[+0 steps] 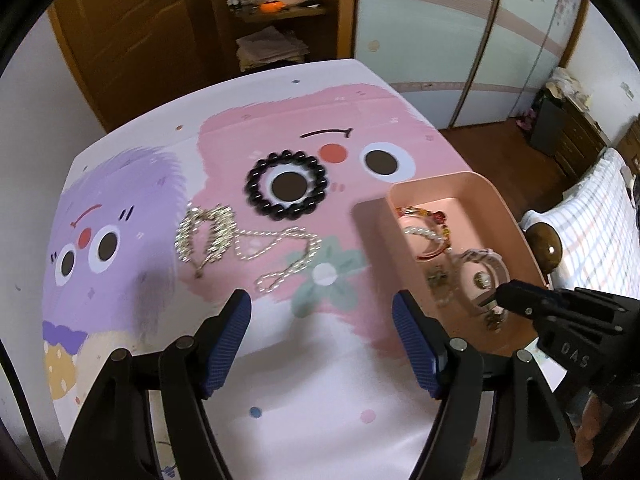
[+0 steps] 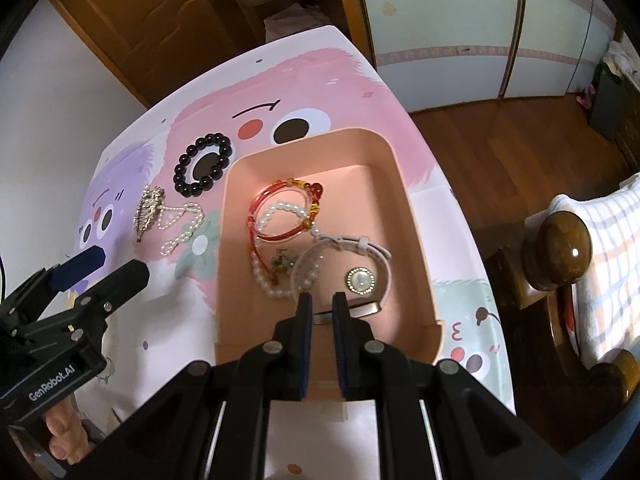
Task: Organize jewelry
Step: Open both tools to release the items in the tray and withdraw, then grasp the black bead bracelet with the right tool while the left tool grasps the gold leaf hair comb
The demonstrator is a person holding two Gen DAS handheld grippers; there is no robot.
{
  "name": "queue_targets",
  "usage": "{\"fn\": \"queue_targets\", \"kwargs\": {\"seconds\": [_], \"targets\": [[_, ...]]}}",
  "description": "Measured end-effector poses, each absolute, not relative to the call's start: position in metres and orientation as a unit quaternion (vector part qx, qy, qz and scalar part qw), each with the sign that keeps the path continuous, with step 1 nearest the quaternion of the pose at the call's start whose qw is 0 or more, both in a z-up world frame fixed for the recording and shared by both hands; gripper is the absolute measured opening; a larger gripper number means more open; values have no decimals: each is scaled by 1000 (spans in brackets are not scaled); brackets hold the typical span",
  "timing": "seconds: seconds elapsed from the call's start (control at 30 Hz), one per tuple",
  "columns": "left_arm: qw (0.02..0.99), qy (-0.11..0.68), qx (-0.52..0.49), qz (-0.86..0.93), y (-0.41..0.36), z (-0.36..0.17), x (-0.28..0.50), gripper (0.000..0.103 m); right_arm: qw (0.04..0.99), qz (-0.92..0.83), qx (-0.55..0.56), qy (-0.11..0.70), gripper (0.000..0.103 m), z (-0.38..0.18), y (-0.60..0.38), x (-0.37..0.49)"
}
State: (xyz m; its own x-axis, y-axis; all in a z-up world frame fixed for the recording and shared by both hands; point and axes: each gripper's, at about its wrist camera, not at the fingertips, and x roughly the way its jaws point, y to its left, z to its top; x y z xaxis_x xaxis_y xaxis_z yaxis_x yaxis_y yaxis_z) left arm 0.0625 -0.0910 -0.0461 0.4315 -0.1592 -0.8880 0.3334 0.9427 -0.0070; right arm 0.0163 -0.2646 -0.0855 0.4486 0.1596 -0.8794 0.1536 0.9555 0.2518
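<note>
Jewelry is split between a pink tray (image 2: 412, 216) and the cartoon-printed table (image 2: 360, 80). The right gripper (image 2: 322, 306) is lowered inside the tray with its jaws drawn close together, a narrow gap left between them; the band of a pale watch (image 2: 360, 280) lies just ahead of the tips, and whether it is pinched cannot be told. Beyond the watch, further from this gripper, a red cord bracelet (image 2: 280, 216) and a white bead bracelet (image 2: 276, 212) are seen overlapping on the tray floor.

The left gripper (image 1: 322, 308) is held above the table with its jaws spread wide and nothing between them. Just ahead of its fingers a pearl necklace (image 1: 280, 252) is laid out, touching a silver chain piece (image 1: 208, 232) ahead and to the left. Further ahead, a black bead bracelet (image 1: 286, 186) is laid around a printed eye. The tray is found to the right of this gripper.
</note>
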Motion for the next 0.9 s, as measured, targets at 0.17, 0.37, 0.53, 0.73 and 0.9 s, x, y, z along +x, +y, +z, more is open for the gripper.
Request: {"fn": "queue_targets", "kwargs": {"seconds": [0.17, 0.37, 0.53, 0.73, 0.9], "targets": [[845, 513, 69, -133, -70, -44, 62, 71, 840, 6, 140, 524, 10, -83, -255, 18], [849, 513, 49, -115, -45, -42, 61, 71, 843, 10, 130, 522, 10, -80, -244, 21], [851, 514, 33, -98, -21, -44, 63, 72, 846, 13, 119, 520, 10, -76, -235, 24], [847, 528, 7, -67, 7, -52, 72, 72, 853, 25, 105, 511, 10, -67, -222, 31], [847, 529, -12, -49, 29, -56, 78, 72, 856, 38, 95, 506, 10, -61, -213, 45]]}}
